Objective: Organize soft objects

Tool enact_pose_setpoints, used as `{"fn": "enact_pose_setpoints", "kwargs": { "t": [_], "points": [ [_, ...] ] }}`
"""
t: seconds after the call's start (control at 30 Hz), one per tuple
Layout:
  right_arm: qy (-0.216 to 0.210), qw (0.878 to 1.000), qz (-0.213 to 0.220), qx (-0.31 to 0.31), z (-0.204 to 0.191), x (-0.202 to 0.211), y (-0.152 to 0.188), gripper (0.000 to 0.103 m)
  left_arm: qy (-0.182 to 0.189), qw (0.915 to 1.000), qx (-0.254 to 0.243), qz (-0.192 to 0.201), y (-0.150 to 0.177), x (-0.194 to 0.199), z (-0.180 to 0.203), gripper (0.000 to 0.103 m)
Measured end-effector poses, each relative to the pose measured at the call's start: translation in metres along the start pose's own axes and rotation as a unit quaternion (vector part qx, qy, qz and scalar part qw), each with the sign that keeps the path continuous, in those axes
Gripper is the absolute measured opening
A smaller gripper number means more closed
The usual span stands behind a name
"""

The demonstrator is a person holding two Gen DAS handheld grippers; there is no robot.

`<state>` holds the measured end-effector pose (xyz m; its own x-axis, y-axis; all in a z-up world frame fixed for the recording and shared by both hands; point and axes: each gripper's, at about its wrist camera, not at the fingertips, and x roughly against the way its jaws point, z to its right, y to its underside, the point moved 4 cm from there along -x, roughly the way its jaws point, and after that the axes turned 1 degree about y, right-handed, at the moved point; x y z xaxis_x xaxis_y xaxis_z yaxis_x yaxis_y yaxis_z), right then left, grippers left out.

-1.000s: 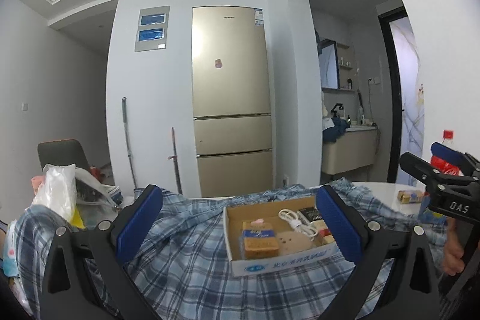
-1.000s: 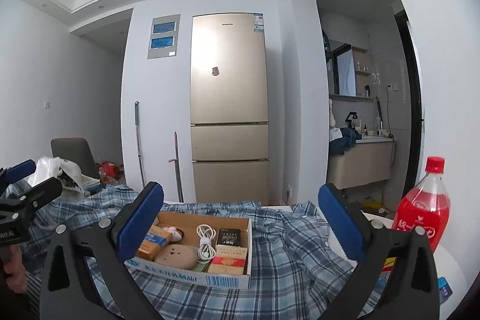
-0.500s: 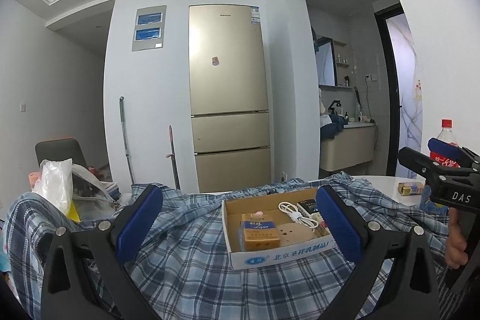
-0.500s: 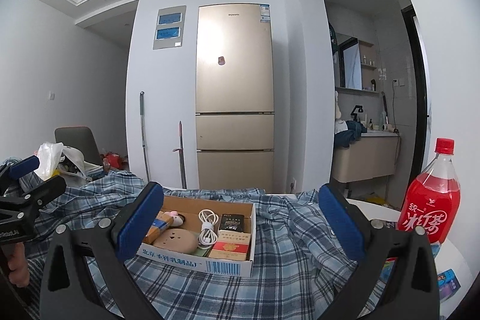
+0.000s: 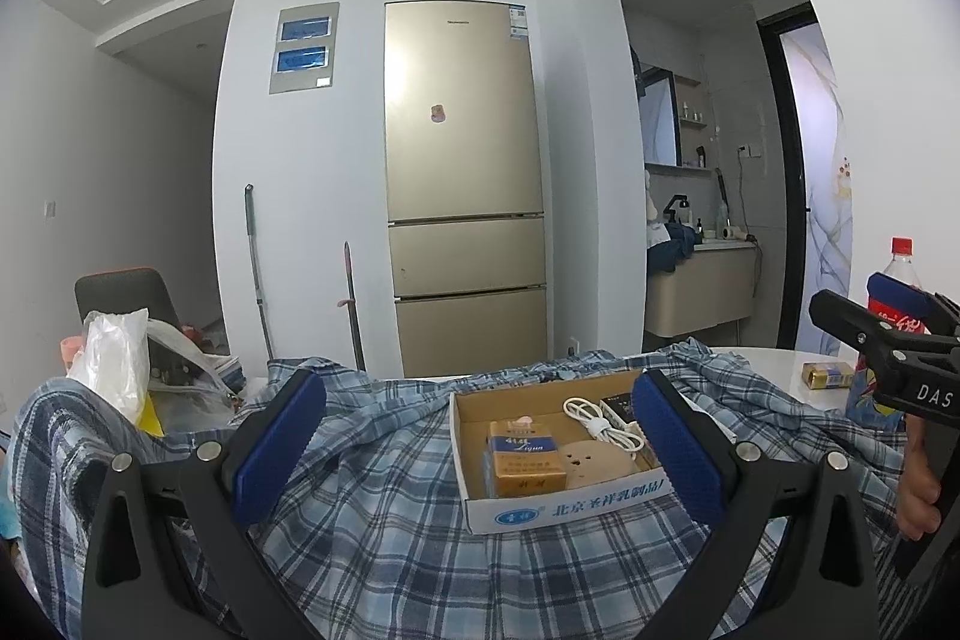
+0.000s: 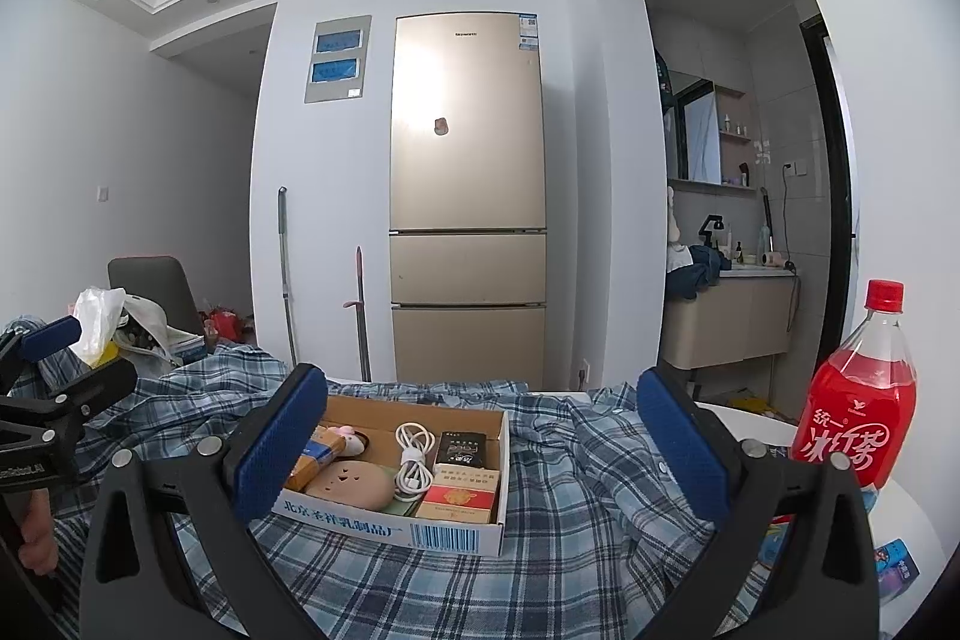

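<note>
Step in hand: approach, nothing gripped yet. Both units hover over 1 plaid shirt (image 5: 384, 490) spread across the white table (image 6: 750, 415), w/ 1 cardboard box (image 6: 396, 523) sitting on top of the shirt, roughly mid-cloth.

Left hand-held gripper (image 5: 477, 451): fingers wide apart, empty, above the shirt on the box's left side; the box's left half sits in the gap between its pads. Right hand-held gripper (image 6: 480, 451): also spread wide, empty, box's right end and bare shirt between its pads.

Judgement: the shirt is the soft item to sort; the box pins it down. Next move prob. calls for shifting the box off the cloth, or taking a free shirt edge right of the box, before any folding. Box is loaded, so lift level.

Count, rel. to box:
- inside: 1 white cable (image 6: 414, 457), 1 round tan item (image 6: 351, 484), 1 small pink item, several small packs (4 approx.; some overlap, exact no. unclear).
- right of box: 1 red drink bottle (image 6: 858, 400) on the table.
- far left: 1 plastic bag (image 5: 114, 358).
</note>
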<state>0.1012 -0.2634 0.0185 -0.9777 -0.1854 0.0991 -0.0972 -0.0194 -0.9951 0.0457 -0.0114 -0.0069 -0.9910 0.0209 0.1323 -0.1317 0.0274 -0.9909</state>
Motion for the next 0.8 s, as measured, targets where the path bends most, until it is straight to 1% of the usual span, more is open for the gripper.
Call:
{"fn": "enact_pose_setpoints", "kwargs": {
  "t": [0.8],
  "points": [
    [0.0,1.0,0.0,0.0,0.0002,0.0,0.0,0.103,0.008,0.9999,-0.007,0.003,-0.0041,0.0034,0.0023,0.103]
  ]
}}
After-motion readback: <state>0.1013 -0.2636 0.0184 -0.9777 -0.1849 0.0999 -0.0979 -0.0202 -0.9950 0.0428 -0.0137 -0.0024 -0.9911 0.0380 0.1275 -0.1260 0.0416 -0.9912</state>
